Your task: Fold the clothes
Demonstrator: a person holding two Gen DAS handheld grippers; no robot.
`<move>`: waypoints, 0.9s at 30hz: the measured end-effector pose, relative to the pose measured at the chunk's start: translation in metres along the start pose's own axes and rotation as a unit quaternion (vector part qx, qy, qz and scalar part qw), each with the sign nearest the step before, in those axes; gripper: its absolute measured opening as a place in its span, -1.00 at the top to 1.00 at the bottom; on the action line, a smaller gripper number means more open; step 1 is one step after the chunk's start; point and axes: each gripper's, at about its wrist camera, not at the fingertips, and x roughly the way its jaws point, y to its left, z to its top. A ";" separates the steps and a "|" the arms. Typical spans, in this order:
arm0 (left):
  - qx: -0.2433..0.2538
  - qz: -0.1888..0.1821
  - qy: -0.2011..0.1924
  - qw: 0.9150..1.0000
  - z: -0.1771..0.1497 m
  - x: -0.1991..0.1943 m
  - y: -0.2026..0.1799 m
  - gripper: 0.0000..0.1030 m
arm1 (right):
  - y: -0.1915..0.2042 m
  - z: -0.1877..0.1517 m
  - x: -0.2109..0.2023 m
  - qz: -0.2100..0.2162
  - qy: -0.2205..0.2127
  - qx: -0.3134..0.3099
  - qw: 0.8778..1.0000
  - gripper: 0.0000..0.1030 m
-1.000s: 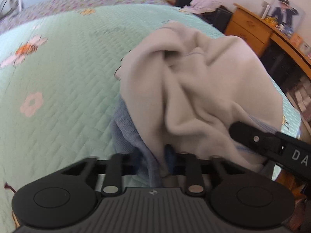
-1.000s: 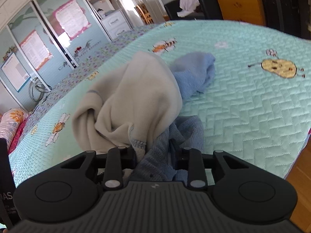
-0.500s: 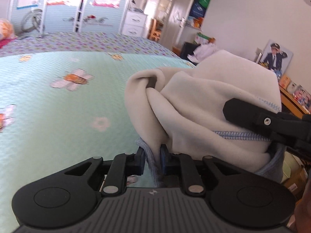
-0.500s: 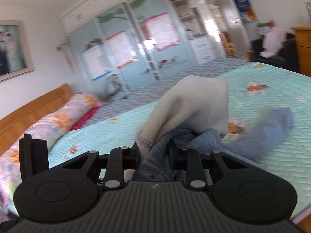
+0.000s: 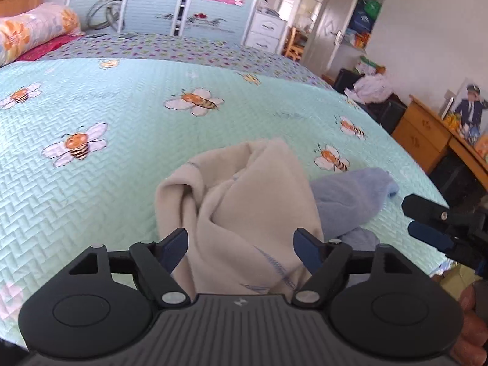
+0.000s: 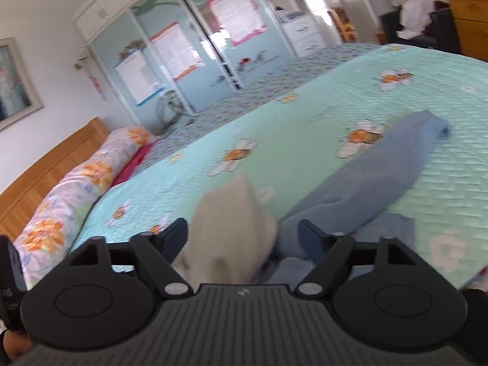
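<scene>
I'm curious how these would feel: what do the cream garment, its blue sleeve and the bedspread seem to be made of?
Cream garment: looks like soft matte fleece, thick rounded folds, blue stitching along an edge. Blue sleeve: fuzzy knit or fleece, hard to tell which. Bedspread: quilted mint fabric, likely cotton or polyester, with a stitched herringbone texture and bee prints.

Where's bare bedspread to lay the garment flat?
Free: the wide stretch of bedspread left of the cream garment, toward the floral pillow. Crowded: right of it, where the blue sleeve lies near the bed's edge and right gripper.
</scene>
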 end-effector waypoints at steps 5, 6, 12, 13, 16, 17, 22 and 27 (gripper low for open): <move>0.071 0.038 0.062 0.995 -0.003 0.062 -0.013 -0.55 | -0.033 -0.010 0.027 -0.026 0.056 0.082 0.995 -0.61; 0.076 0.042 0.073 0.994 -0.005 0.074 -0.016 -0.55 | -0.036 -0.015 0.031 -0.026 0.068 0.095 0.993 -0.61; 0.025 -0.006 0.075 0.997 -0.026 0.092 -0.005 0.25 | -0.051 -0.028 0.048 -0.035 0.096 0.125 0.987 -0.61; 0.024 -0.011 0.072 0.997 -0.028 0.088 -0.007 0.53 | -0.054 -0.029 0.050 -0.038 0.099 0.131 0.986 -0.61; 0.015 0.013 0.036 0.999 -0.022 0.074 0.000 0.79 | -0.066 -0.031 0.059 -0.045 0.111 0.157 0.980 -0.61; 0.006 0.025 0.017 1.000 -0.017 0.068 0.007 0.80 | -0.066 -0.031 0.059 -0.045 0.112 0.158 0.980 -0.61; -0.056 0.115 -0.116 0.985 0.034 0.001 0.077 0.81 | -0.065 -0.029 0.057 -0.042 0.108 0.153 0.981 -0.61; -0.047 0.176 -0.158 0.970 0.048 -0.049 0.096 0.84 | -0.054 -0.030 0.059 -0.034 0.105 0.142 0.984 -0.61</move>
